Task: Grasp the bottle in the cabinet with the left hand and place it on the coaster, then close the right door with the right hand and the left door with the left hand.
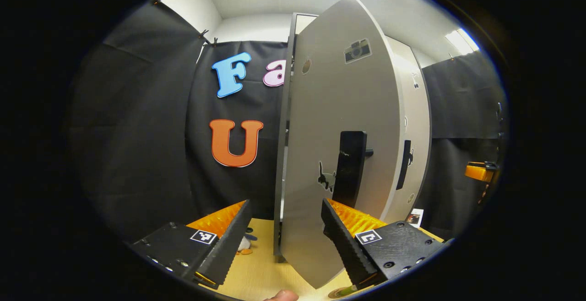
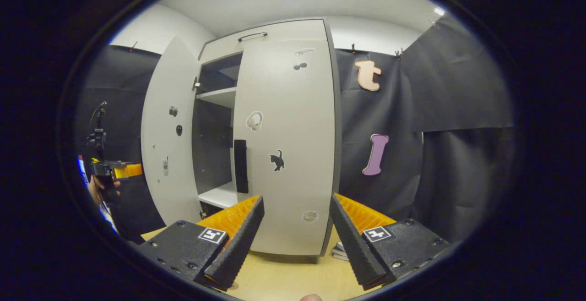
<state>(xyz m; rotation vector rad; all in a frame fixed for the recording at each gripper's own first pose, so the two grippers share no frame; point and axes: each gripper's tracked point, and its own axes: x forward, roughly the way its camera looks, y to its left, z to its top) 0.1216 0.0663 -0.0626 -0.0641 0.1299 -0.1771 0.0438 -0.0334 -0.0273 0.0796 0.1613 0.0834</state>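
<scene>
The cabinet's left door [image 1: 348, 122] stands ajar right in front of my left gripper [image 1: 286, 202], which is open with nothing between its fingers; the door's black handle [image 1: 350, 168] is just beyond the right finger. In the right gripper view the right door [image 2: 284, 145] lies flat against the cabinet, while the left door [image 2: 167, 140] swings wide. My right gripper [image 2: 297, 198] is open and empty, a short way back from the right door. A tan disc with something green [image 1: 342, 292] peeks out at the bottom edge; too little shows to name it. The visible shelves [image 2: 222, 195] hold no bottle.
The cabinet stands on a light wooden table [image 1: 256, 273]. A small toy [image 1: 245, 243] lies left of the door's foot, a photo card [image 1: 415, 217] at the cabinet's right. A hand holding the left gripper [image 2: 114, 170] is at the far left. Flat items [image 2: 341, 250] lie beside the cabinet base.
</scene>
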